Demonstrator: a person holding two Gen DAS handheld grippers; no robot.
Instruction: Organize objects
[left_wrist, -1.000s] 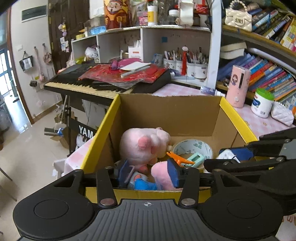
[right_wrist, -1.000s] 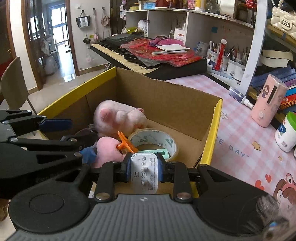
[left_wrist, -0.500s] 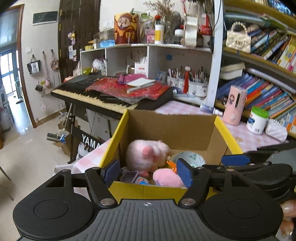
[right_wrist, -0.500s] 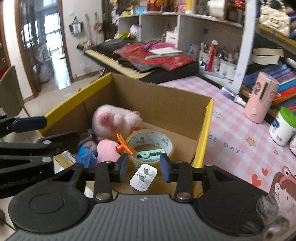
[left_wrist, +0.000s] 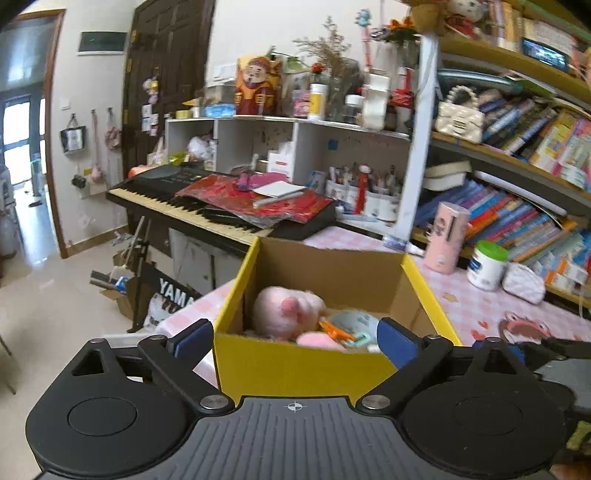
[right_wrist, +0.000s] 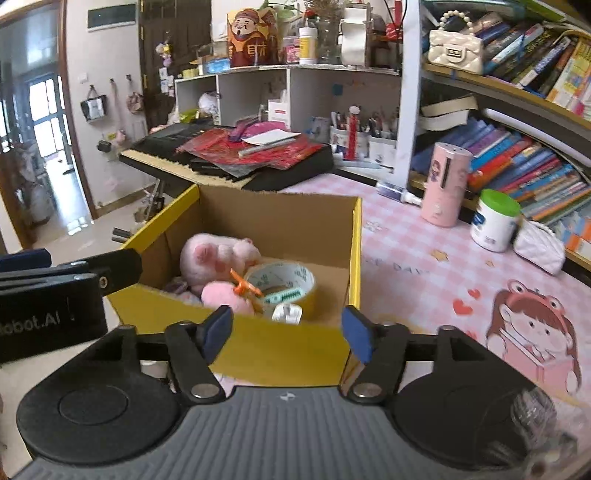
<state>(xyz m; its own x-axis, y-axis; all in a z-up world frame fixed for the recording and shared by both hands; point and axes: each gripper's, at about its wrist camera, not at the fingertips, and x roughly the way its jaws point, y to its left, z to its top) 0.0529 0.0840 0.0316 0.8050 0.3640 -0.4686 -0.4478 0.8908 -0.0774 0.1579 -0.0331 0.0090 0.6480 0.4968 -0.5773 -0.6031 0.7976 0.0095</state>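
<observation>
A yellow cardboard box (left_wrist: 295, 363) (right_wrist: 288, 350) stands on the pink checked table. Inside lie a pink plush pig (right_wrist: 218, 254) (left_wrist: 286, 312), a tape roll (right_wrist: 280, 277), an orange clip (right_wrist: 243, 288), a green comb (right_wrist: 284, 295) and a white charger plug (right_wrist: 288, 314). My left gripper (left_wrist: 295, 341) is open and empty, back from the box's front wall. My right gripper (right_wrist: 288, 332) is open and empty, in front of the box's near wall. The left gripper's body shows in the right wrist view (right_wrist: 55, 295).
A pink cylinder (right_wrist: 445, 184), a green-lidded white jar (right_wrist: 493, 221) and a white quilted pouch (right_wrist: 539, 245) stand on the table (right_wrist: 424, 266) at the right, before bookshelves (right_wrist: 517, 162). A keyboard (right_wrist: 221, 158) with red papers lies behind the box. Open floor (left_wrist: 48, 314) lies left.
My right gripper opened and dropped the white charger plug into the box. Both grippers opened wider and drew back and up from the box.
</observation>
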